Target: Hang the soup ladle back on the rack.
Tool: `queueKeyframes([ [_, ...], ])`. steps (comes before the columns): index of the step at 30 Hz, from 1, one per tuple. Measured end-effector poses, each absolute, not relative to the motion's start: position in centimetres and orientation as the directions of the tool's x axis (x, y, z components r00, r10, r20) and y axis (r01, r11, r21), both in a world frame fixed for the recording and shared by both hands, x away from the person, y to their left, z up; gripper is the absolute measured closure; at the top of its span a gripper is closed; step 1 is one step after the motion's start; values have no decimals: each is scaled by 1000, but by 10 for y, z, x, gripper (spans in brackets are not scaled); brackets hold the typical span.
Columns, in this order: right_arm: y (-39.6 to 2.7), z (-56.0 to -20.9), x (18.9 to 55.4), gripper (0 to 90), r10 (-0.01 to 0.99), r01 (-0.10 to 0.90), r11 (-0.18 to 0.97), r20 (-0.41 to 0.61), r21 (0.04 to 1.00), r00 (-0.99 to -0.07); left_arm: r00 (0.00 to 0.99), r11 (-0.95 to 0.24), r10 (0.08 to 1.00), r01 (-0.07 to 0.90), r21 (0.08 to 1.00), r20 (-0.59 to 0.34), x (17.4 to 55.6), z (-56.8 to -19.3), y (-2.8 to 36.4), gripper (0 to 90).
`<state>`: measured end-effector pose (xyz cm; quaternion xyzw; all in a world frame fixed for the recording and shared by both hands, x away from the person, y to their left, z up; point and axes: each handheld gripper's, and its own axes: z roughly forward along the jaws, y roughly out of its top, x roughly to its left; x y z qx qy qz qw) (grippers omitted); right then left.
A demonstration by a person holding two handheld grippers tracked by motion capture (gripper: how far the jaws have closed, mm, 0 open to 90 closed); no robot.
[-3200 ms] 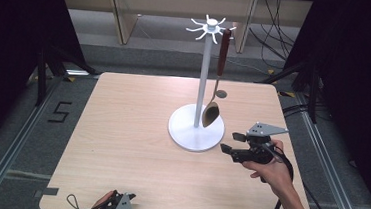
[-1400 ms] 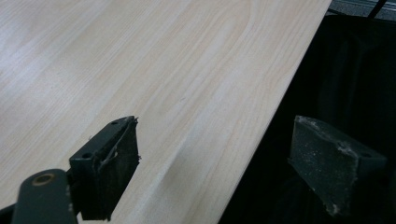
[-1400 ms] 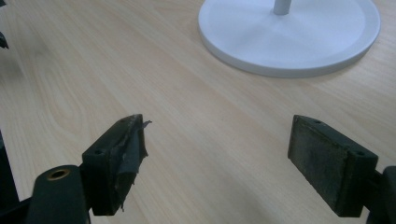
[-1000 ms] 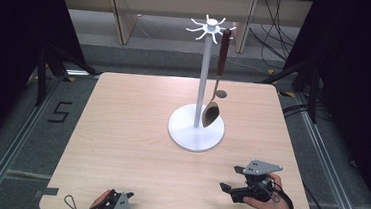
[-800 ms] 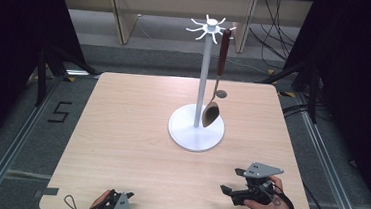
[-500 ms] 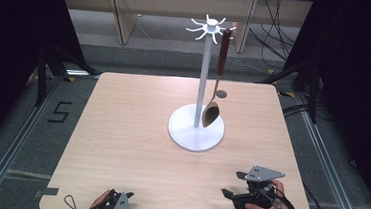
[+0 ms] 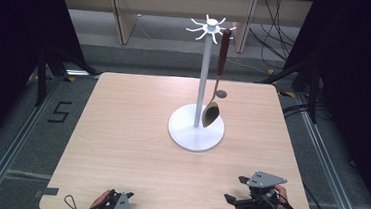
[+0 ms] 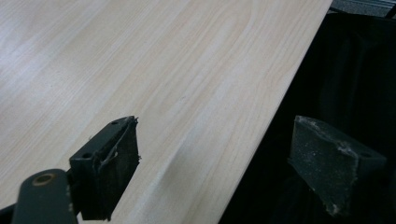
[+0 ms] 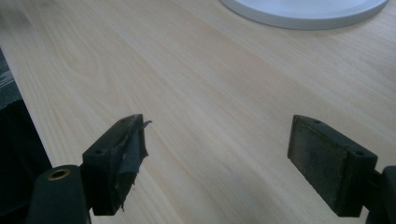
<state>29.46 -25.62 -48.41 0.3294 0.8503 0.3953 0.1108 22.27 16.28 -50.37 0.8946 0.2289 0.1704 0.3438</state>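
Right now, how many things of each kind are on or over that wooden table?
Stands: 1, the white hook stand
Spoons: 1, the wooden spoon hanging from a hook of the stand
Grippers: 2, the left gripper and the right gripper, both open and empty
Total: 4

The high view looks forward and down from above the near side of the table [image 7: 136, 130], taking in the whole top, the white stand [image 7: 197, 130] at its centre and both grippers at the near edge. The left gripper view sits low and close over the table [image 8: 140, 70], facing along its edge with dark space beyond. The right gripper view, equally low, faces across the table toward the stand [image 9: 303, 11], whose base it shares with the high view.
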Motion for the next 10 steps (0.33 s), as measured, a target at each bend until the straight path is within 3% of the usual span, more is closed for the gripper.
queueKeyframes([
  [10, -259, -486, 295, 200, 659, 479, 470, 67, 742, -749, 841, -657, 523, 295, 694, 138, 223, -504, 163, 150],
])
